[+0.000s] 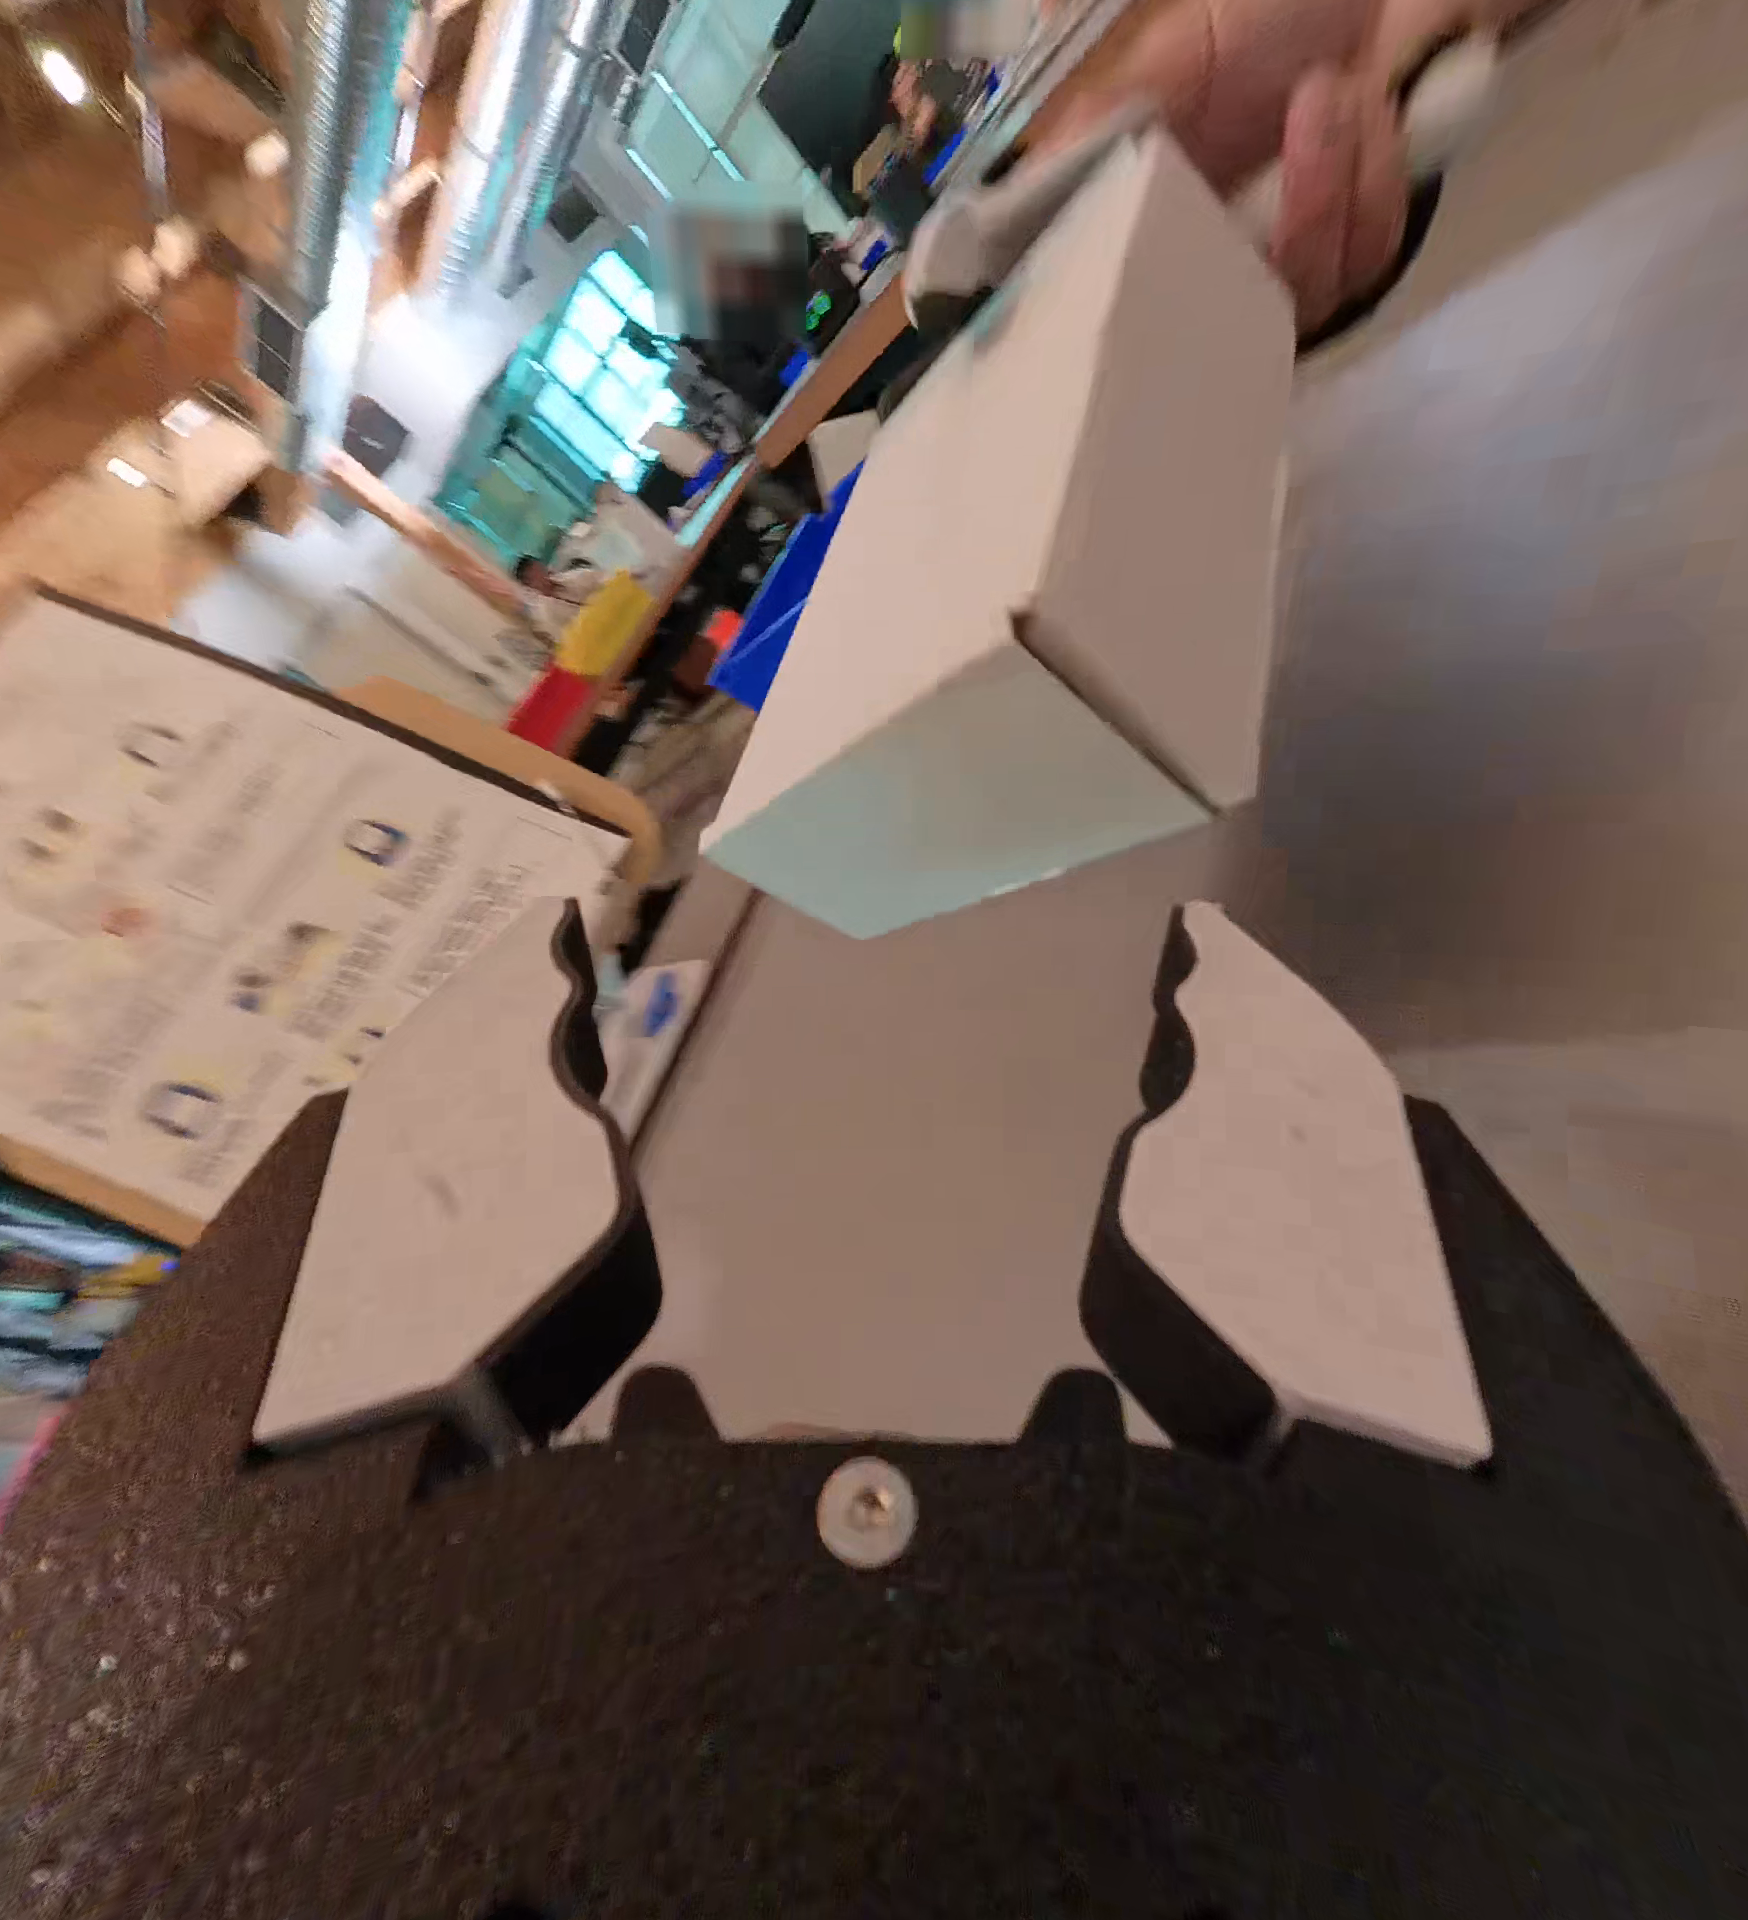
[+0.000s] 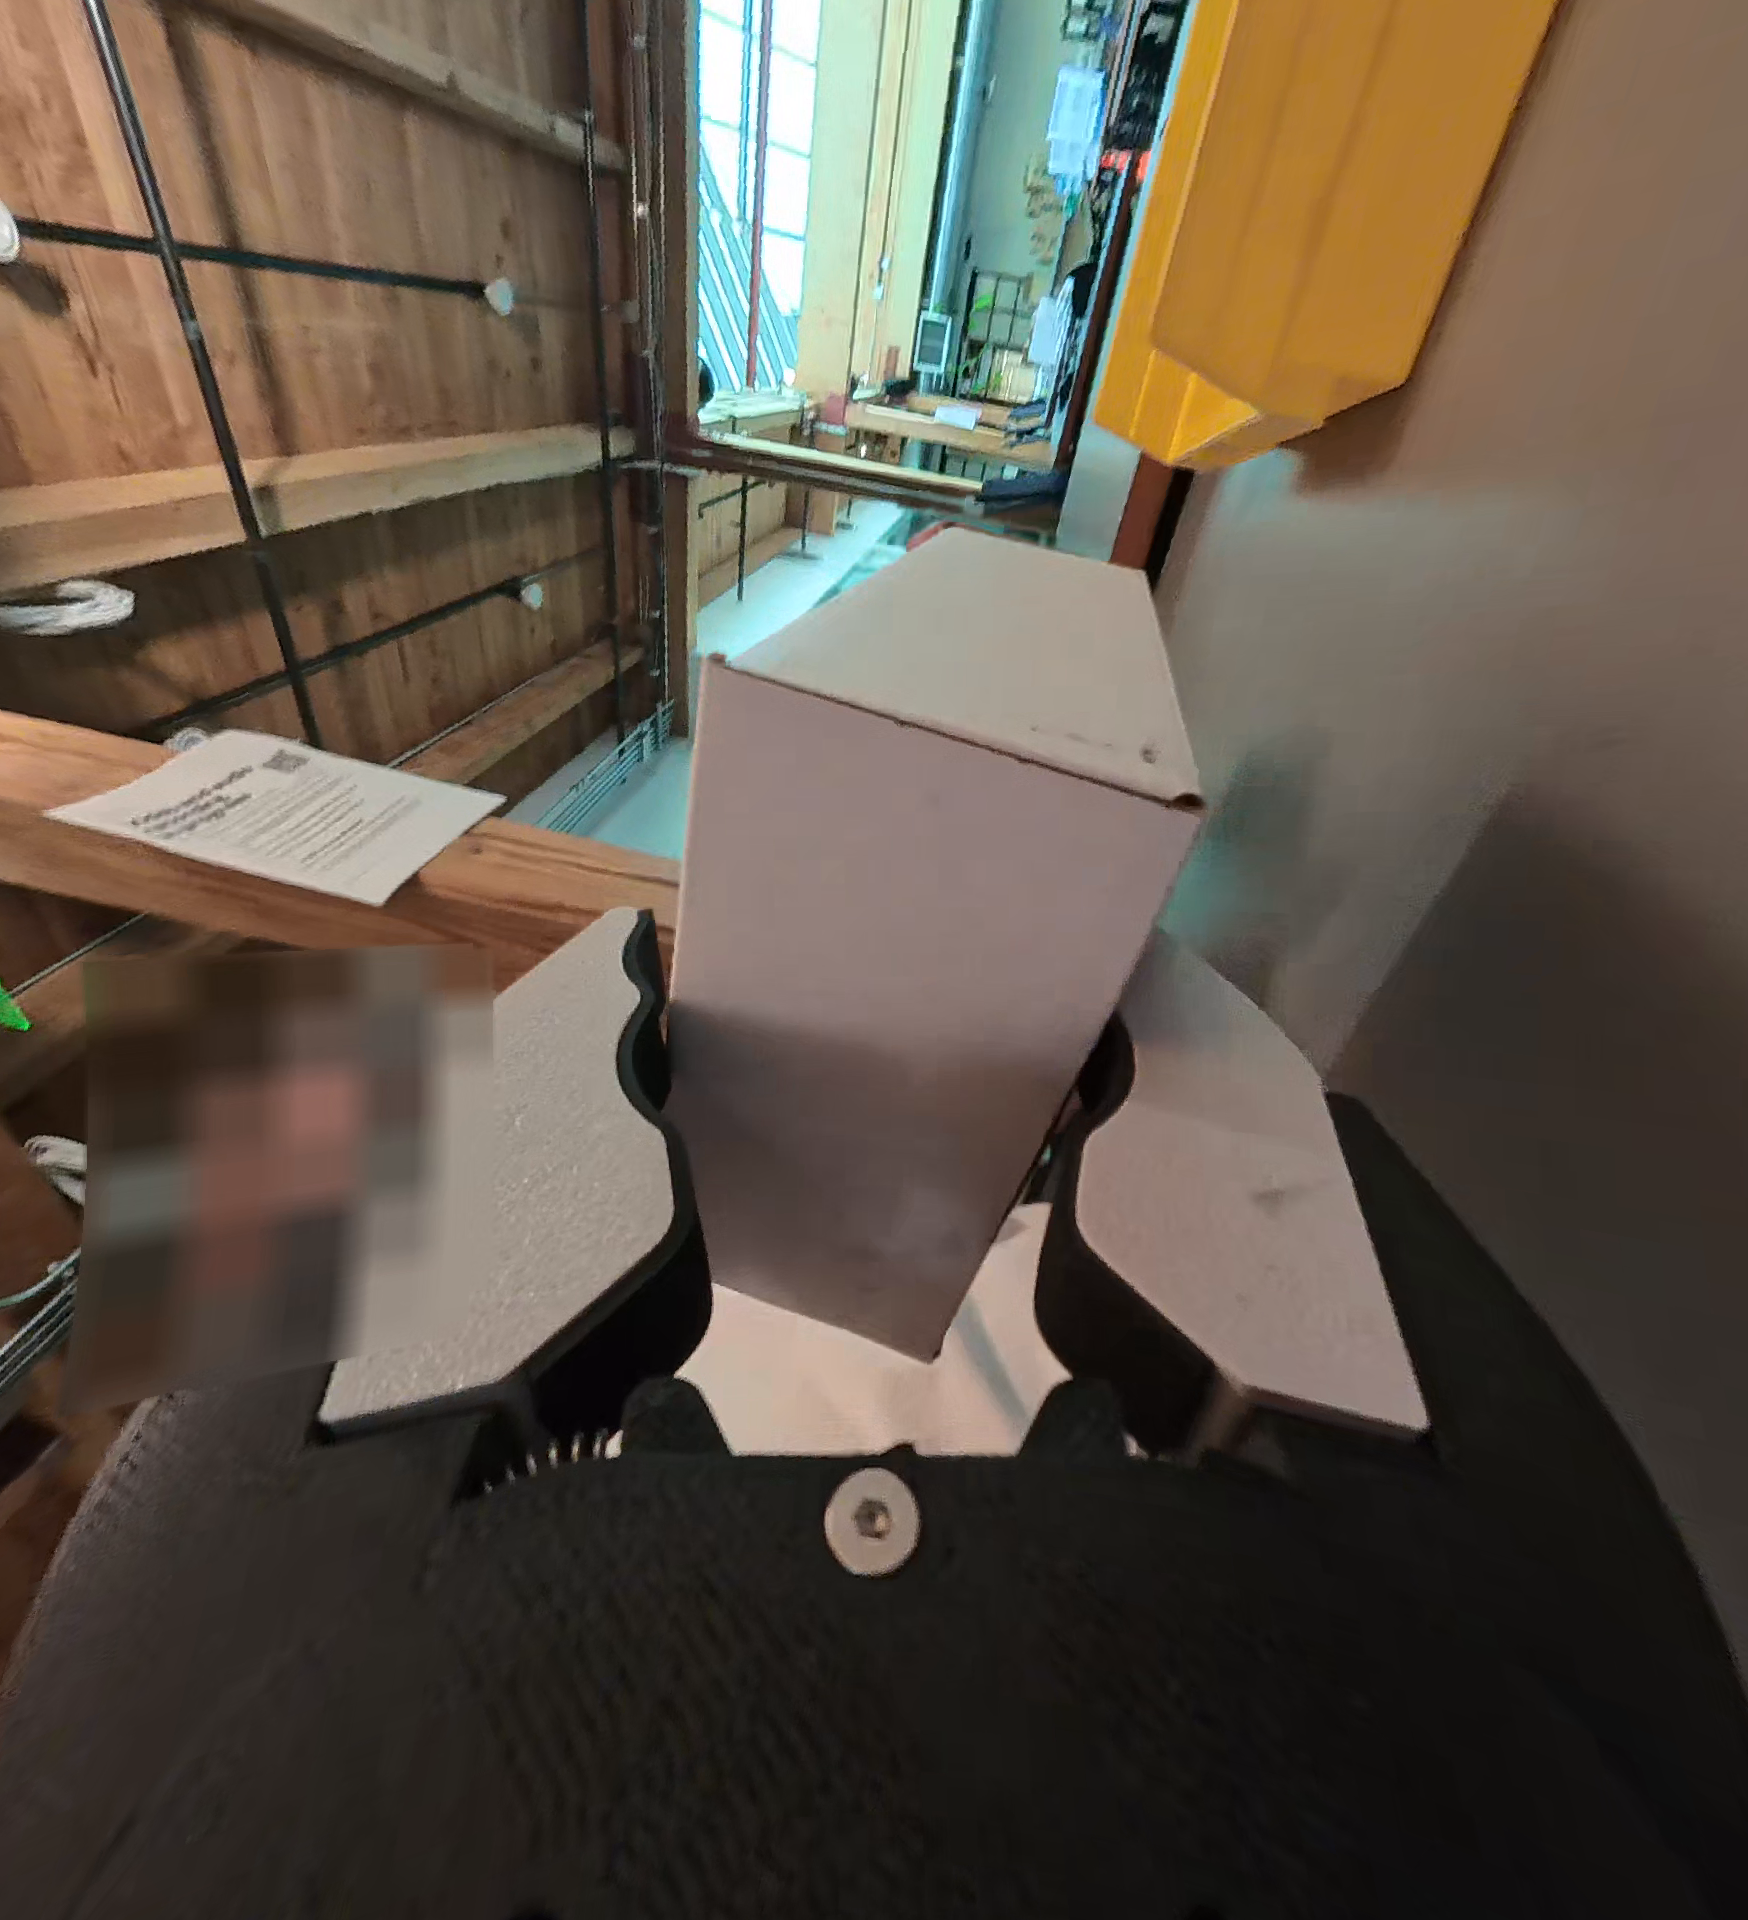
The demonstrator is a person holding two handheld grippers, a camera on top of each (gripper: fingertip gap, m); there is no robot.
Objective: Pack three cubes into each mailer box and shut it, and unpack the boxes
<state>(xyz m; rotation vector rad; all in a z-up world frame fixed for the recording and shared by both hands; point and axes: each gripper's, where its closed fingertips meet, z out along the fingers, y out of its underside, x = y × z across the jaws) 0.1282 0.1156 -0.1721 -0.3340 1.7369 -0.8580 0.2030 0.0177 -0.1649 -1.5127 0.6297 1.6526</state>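
1. The right hand-held gripper (image 2: 891, 1039) is clamped on one end of a closed white mailer box (image 2: 927, 914), its two fingers pressed against opposite sides of the box.
2. In the left wrist view the same mailer box (image 1: 1036, 540) is lifted clear of the grey table (image 1: 1576, 727), tilted, with one corner pointing down toward the camera.
3. At the far end of the box in that view, the right hand-held gripper (image 1: 1109, 208) and the hand (image 1: 1296, 135) holding it show as a blur.
4. The left hand-held gripper (image 1: 875, 966) has its jaws spread wide and holds nothing; the box's near corner hangs just beyond its fingertips, not touching them.
5. A yellow bin (image 2: 1296, 208) sits on the table near its far edge in the right wrist view, well apart from the box.
6. A printed sheet on a board (image 1: 205, 894) stands past the table's left edge in the left wrist view.
7. Another printed sheet (image 2: 278, 810) lies on a wooden beam (image 2: 496, 883) in the right wrist view.
8. No cubes can be seen; the box is shut, so its contents cannot be told.
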